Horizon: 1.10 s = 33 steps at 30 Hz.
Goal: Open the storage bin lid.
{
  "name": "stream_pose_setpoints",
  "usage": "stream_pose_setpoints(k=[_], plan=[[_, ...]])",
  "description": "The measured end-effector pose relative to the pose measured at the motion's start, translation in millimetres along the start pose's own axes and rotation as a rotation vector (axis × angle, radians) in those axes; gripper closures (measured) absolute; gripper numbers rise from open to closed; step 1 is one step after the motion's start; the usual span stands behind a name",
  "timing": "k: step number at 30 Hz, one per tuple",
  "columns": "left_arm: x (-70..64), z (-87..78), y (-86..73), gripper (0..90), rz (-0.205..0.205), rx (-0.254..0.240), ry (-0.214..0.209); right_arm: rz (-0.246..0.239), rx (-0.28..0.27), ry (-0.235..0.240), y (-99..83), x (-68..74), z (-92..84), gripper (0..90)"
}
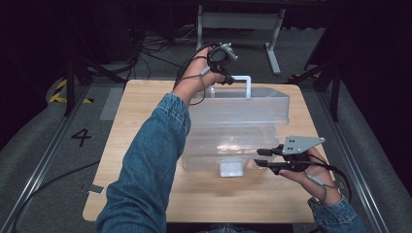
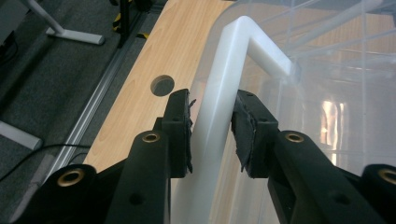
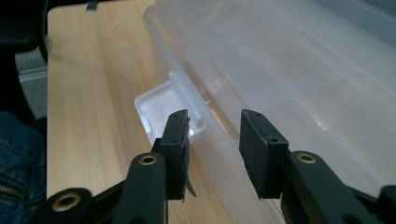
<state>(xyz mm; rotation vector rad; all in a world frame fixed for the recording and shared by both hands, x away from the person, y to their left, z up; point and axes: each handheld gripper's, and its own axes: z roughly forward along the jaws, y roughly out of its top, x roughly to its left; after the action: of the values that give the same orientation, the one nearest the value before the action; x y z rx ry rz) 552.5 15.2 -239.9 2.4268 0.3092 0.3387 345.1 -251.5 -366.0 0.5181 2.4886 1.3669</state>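
A clear plastic storage box [image 1: 238,116] with a lid lies across the wooden table [image 1: 141,111]. At its far end a white handle [image 1: 248,83] stands upright. My left gripper [image 1: 227,77] is shut on that white handle [image 2: 212,135], both pads pressed against one bar of it. At the box's near right side my right gripper [image 1: 259,158] stands open. In the right gripper view its jaws [image 3: 214,116] straddle the lid's rim [image 3: 219,140], just beside a white latch [image 3: 159,105]. That latch [image 1: 231,168] sticks out from the middle of the near side.
A round hole [image 2: 162,85] pierces the tabletop near the far edge. A small grey object [image 1: 95,189] sits at the table's front left corner. Cables, stand legs [image 1: 77,73] and a desk frame [image 1: 272,48] crowd the floor beyond the table.
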Motion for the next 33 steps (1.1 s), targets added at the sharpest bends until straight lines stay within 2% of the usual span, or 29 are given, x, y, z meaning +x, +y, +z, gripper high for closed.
stream_pose_setpoints(k=[2,3,4,5,7,10,12,15,16,18,21,26,27,30,31,32,33], plan=[[0.0,-0.1,0.0,68.8,0.0,0.001,0.0,0.01,-0.017,-0.012,0.7,-1.4,-3.1,67.7],[-0.1,0.0,0.0,68.9,0.0,0.001,-0.001,0.029,-0.041,-0.037,1.5,-4.6,-9.1,73.5],[0.0,0.0,0.1,68.9,0.001,0.002,0.0,0.029,-0.041,-0.037,1.5,-4.6,-9.1,73.5],[-0.1,0.0,0.1,68.9,0.002,0.002,0.0,0.039,-0.048,-0.057,1.5,-6.4,-12.2,77.3],[-0.2,0.1,-0.1,68.9,0.0,-0.001,-0.002,0.085,-0.089,-0.089,0.3,-10.6,-19.4,84.3],[-0.2,0.0,0.0,68.9,0.0,0.001,-0.001,0.123,-0.134,-0.142,-0.3,-16.6,-25.2,90.0],[-0.3,-0.1,0.1,68.9,-0.002,0.002,-0.002,0.155,-0.146,-0.188,-0.8,-21.0,-27.2,90.0],[0.1,0.0,0.1,68.9,0.002,0.003,-0.003,0.19,-0.155,-0.23,-3.0,-27.0,-26.4,90.0],[0.1,0.0,0.1,68.9,0.002,0.003,-0.003,0.19,-0.155,-0.23,-3.0,-27.0,-26.4,90.0],[-0.5,-0.1,0.1,69.0,0.0,0.003,-0.004,0.232,-0.172,-0.27,-7.0,-33.8,-26.2,90.0],[-0.9,-0.2,0.1,69.0,0.001,0.003,-0.006,0.258,-0.183,-0.298,-10.3,-40.0,-26.8,90.0],[-1.2,-0.4,-0.9,68.9,-0.003,0.0,-0.013,0.261,-0.22,-0.341,-11.2,-45.7,-26.8,90.0],[-1.8,-0.3,-2.2,68.7,-0.019,-0.013,-0.015,0.257,-0.238,-0.35,-10.7,-45.4,-27.7,90.0],[-0.4,-3.0,-5.2,67.8,-0.032,-0.015,-0.004,0.249,-0.255,-0.367,-11.0,-45.0,-30.6,90.0],[-0.7,-4.2,-6.9,66.8,-0.057,-0.027,-0.006,0.245,-0.264,-0.371,-11.5,-45.2,-30.6,90.0],[-0.5,-5.1,-7.6,62.6,-0.068,-0.03,-0.008,0.249,-0.269,-0.372,-11.6,-45.1,-30.6,90.0],[-1.9,-5.4,-9.0,57.2,-0.098,-0.042,-0.011,0.246,-0.272,-0.372,-11.5,-45.5,-30.2,90.0]])
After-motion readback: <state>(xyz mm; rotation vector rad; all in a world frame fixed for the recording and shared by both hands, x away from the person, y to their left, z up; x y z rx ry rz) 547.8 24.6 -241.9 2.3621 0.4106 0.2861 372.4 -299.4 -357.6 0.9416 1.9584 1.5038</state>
